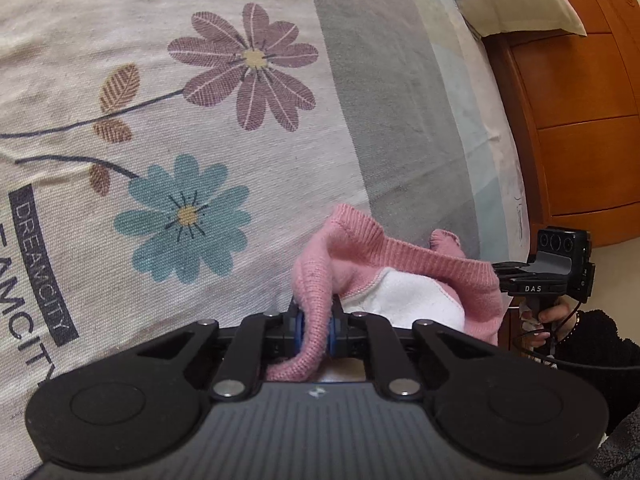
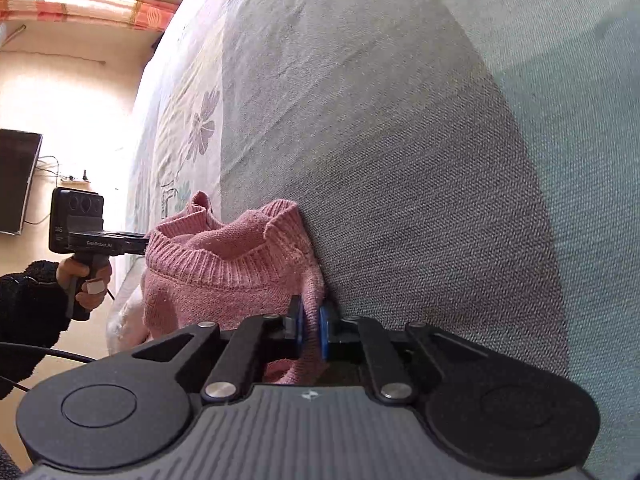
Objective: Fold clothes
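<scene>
A pink knitted sweater (image 1: 400,276) hangs bunched between two hand-held grippers above a bed, each clamped on a fold of its fabric. The left gripper (image 1: 316,330) has its blue-padded jaws drawn almost together, a thick roll of pink knit pinched between them and trailing back toward the tool's body. The right gripper (image 2: 311,330) is likewise nearly closed, its pads squeezing a thinner edge of the same garment beside the ribbed neckline. A white panel on the sweater shows in the left wrist view. Beneath lies a cream bedspread (image 1: 120,60) printed with purple and teal flowers and a broad grey band. Each camera catches the opposite tool from the side, gripped by a hand (image 1: 550,316) in a dark fleecy sleeve. A wooden cabinet (image 1: 580,120) stands beyond the mattress edge; a dark screen (image 2: 16,180) hangs on the far wall
</scene>
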Demonstrator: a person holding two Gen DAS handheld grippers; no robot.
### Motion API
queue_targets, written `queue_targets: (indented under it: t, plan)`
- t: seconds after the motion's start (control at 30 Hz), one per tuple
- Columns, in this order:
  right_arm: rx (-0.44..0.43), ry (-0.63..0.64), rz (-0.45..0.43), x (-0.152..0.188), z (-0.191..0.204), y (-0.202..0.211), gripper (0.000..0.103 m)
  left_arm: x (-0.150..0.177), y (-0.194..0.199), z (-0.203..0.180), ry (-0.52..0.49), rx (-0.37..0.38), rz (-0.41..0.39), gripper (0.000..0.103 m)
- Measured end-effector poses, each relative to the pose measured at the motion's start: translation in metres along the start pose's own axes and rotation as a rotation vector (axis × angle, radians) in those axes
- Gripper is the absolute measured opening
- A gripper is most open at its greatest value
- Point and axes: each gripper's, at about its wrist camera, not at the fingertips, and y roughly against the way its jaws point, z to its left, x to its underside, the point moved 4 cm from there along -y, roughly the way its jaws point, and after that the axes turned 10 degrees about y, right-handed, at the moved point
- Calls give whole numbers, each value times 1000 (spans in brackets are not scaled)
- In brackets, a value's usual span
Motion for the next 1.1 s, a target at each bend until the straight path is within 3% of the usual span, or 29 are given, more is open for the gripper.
queue_targets:
  t: [0.27,0.5,0.93,1.1]
  plan:
    - [156,147,-126,-55,44,27,11,-20,53,-5,1,-88,-200,6]
    - [265,313,-126,-106,61,2,11,-46,69,7,23,-197,-342,6]
    - [397,472,-164,-223,83,-60,11,-120,80,34,37,-292,-506,6]
    - [462,474,-141,-235,68,-87,11,-127,55,59,90,-342,-480,7]
